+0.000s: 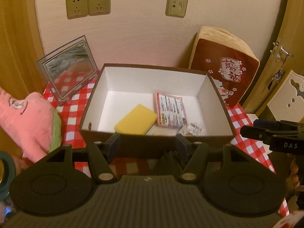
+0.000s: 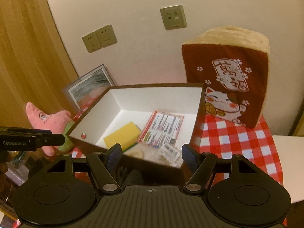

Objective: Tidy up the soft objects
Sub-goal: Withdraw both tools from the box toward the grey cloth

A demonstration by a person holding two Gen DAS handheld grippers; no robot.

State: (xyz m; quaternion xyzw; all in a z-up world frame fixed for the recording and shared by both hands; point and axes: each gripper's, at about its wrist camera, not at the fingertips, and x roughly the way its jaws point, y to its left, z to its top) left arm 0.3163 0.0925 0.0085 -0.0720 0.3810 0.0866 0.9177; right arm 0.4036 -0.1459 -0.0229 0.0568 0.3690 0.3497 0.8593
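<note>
An open dark brown box (image 1: 214, 95) with a white inside stands on the red checked tablecloth (image 1: 76, 110). In it lie a yellow sponge (image 1: 135, 119), a pink printed packet (image 1: 171, 110) and a small clear wrapped item (image 1: 191, 130). A pink plush toy (image 1: 28, 121) lies left of the box. A brown lucky-cat cushion (image 1: 224, 70) leans on the wall at the right. My left gripper (image 1: 147, 142) is open and empty, just in front of the box's near wall. My right gripper (image 2: 151, 153) is open and empty at the box's near right corner (image 2: 182, 163).
A clear picture frame (image 1: 68, 66) stands behind the box at the left. Wall sockets (image 1: 87, 4) are above. A door with a handle and keys (image 1: 283, 53) and white furniture (image 1: 285, 95) are at the right. A green-rimmed jar (image 1: 7, 171) sits at the left edge.
</note>
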